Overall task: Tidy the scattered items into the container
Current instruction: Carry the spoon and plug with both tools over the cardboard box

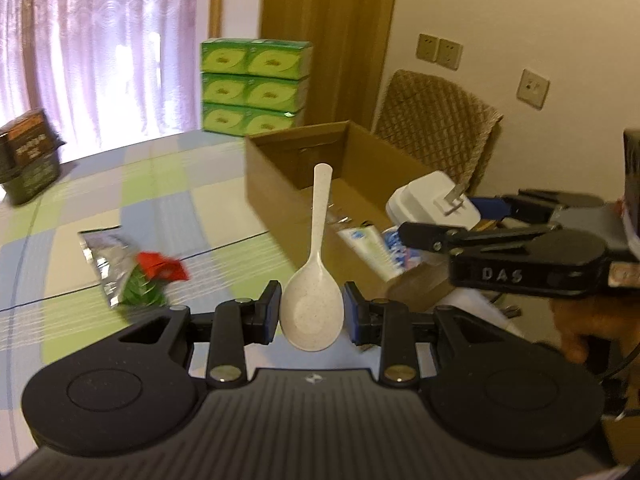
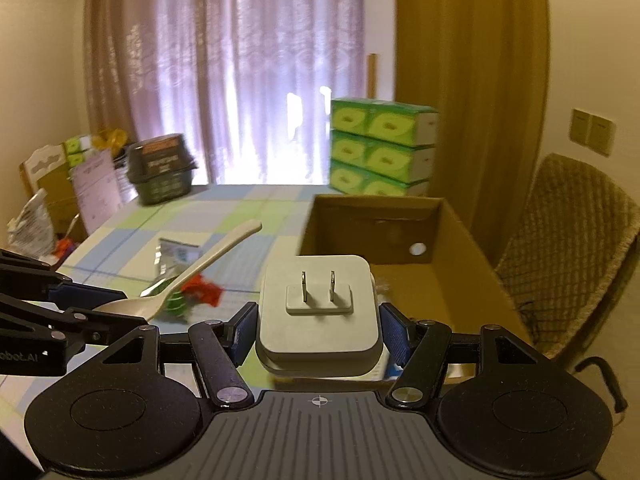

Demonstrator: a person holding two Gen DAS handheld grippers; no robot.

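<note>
Left wrist view shows the checked tablecloth (image 1: 168, 184) as the largest surface, with the cardboard box (image 1: 276, 184) standing open on it, ahead and to the right of my left gripper (image 1: 311, 312). I note a tube and a wrapped packet already lying inside the box at its near end.

Next in size, the right gripper (image 2: 318, 328) is clamped on a white plug adapter (image 2: 318, 312), prongs pointing forward toward the box's far wall. In the left view the adapter (image 1: 432, 200) hangs directly above the near right part of the box opening. I judge this hand the nearer one to a drop: parting the fingers should let the adapter fall inside.

The left gripper is clamped on the bowl of a white speckled spoon (image 1: 312, 312). Its handle runs straight forward, away from the camera, with the tip overlapping the box's near left wall in this view. The bowl sits short of the box, above the cloth. I judge the left hand must travel forward and right before release, or the spoon lands outside.

A foil snack packet (image 1: 124, 264) with red and green print lies on the cloth, left of the box and well apart from it. No gripper is near it; it remains to be collected.
</note>
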